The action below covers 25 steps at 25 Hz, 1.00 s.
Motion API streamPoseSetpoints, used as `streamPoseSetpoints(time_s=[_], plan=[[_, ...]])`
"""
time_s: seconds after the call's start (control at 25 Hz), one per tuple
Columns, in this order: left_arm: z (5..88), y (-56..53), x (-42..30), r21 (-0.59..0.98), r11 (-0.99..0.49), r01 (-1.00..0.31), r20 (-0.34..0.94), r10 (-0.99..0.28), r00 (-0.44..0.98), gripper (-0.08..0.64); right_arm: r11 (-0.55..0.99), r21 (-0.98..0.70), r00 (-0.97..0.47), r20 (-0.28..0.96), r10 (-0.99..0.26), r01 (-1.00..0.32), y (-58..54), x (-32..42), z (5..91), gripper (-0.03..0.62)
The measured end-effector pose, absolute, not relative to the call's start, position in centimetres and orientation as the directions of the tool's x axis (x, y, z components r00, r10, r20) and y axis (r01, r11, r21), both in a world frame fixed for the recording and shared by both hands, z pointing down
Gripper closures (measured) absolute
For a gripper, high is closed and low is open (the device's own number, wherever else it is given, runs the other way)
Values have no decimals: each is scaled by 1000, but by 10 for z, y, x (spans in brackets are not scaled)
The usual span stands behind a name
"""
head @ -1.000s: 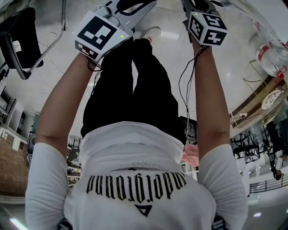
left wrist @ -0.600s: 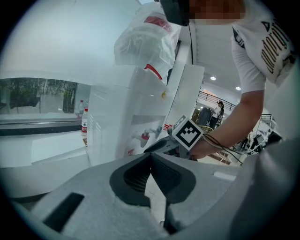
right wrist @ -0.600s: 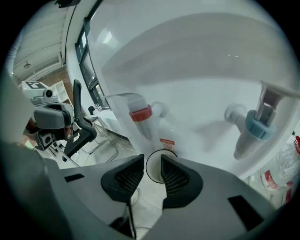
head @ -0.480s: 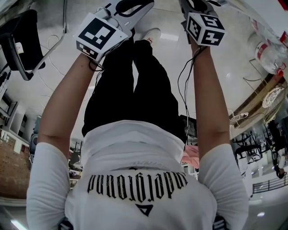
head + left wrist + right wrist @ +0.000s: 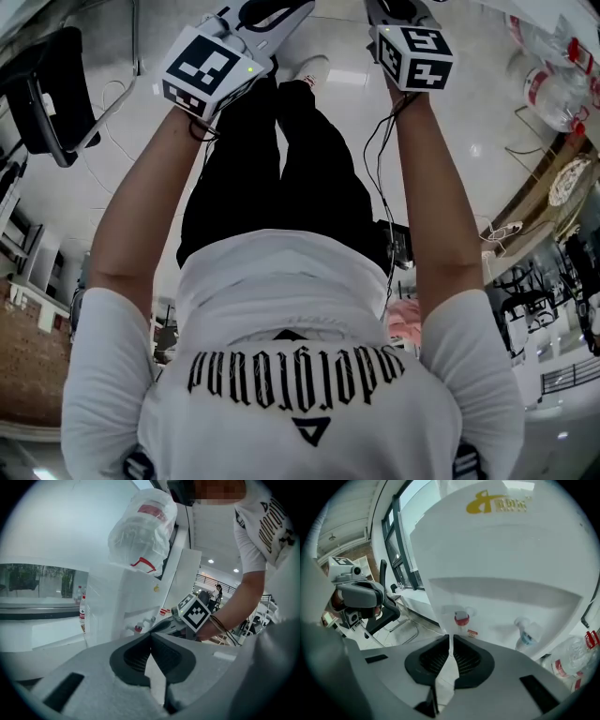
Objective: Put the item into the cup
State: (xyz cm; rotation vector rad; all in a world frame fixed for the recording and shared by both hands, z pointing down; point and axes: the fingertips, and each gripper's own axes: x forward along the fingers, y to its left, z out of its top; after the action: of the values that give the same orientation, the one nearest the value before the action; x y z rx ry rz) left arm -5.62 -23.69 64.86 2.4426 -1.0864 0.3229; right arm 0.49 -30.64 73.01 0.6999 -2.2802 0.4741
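No cup or loose item shows in any view. In the head view both arms reach out over the floor, with my left gripper (image 5: 255,17) and right gripper (image 5: 401,13) at the top edge, their marker cubes facing up. In its own view the left gripper (image 5: 151,637) has its jaws pressed together with nothing between them. The right gripper (image 5: 450,640) is shut the same way and empty. It points at a white water dispenser (image 5: 501,573) with a red tap (image 5: 461,618) and a blue tap (image 5: 526,637).
The left gripper view shows the dispenser's side (image 5: 119,604) topped by a plastic-wrapped water bottle (image 5: 143,527). A black chair (image 5: 47,89) stands at the left, and wrapped bottles (image 5: 555,89) lie at the right. Cables trail on the glossy floor.
Both grippers have drifted slightly up and left in the head view, the right one more. Neither has opened or taken hold of anything.
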Motion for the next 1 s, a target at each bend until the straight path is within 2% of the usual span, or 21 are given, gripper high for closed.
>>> streamPoseSetpoints(time_s=[0.44,1.0], plan=[[578,-225,-41,279,-611,-740,344,-656,672,548,800,-115,-633,682,-367,-589,-291,11,655,575],[500,-208,-40,256,-616,-745,313,-676,667,548,868,-111,-719,616,-323,-484,-249,5,540,578]])
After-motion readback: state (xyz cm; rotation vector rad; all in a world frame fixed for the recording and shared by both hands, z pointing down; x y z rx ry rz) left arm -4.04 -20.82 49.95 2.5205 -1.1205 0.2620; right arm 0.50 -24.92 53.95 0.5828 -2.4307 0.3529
